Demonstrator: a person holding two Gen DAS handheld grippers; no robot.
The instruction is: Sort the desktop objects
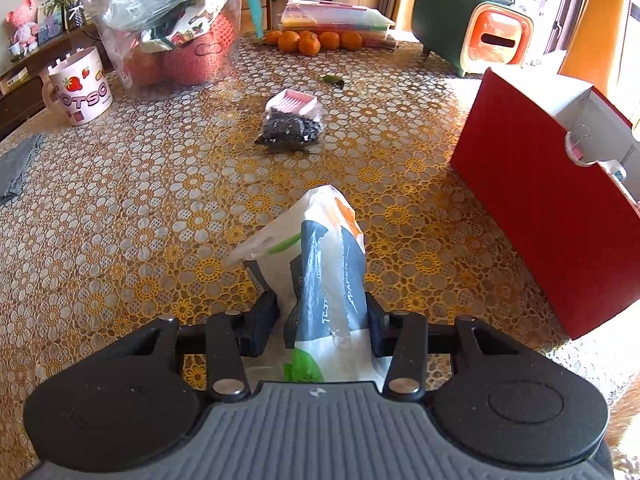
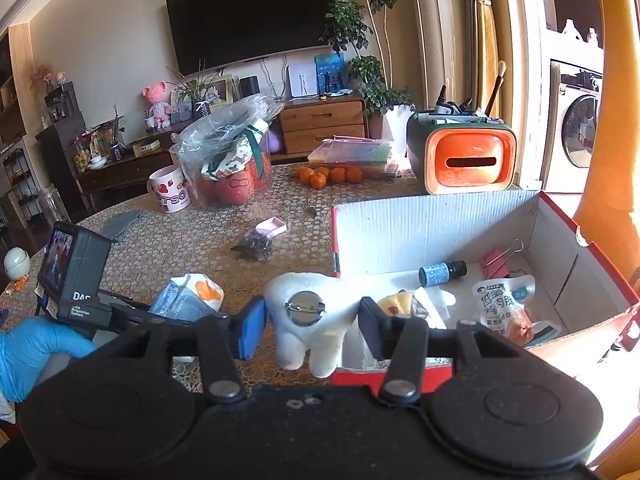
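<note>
Right tool (image 2: 312,322) pinches tooth plush (image 2: 310,316), held over near rim of box (image 2: 432,224). Left tool (image 1: 322,320) pinches tissue pack (image 1: 320,264) above counter (image 1: 120,200), left of box. Judgement: carry plush past rim before release, drop on bare floor of box beside bottle (image 2: 442,272); bring pack next, keep tools apart.
</note>
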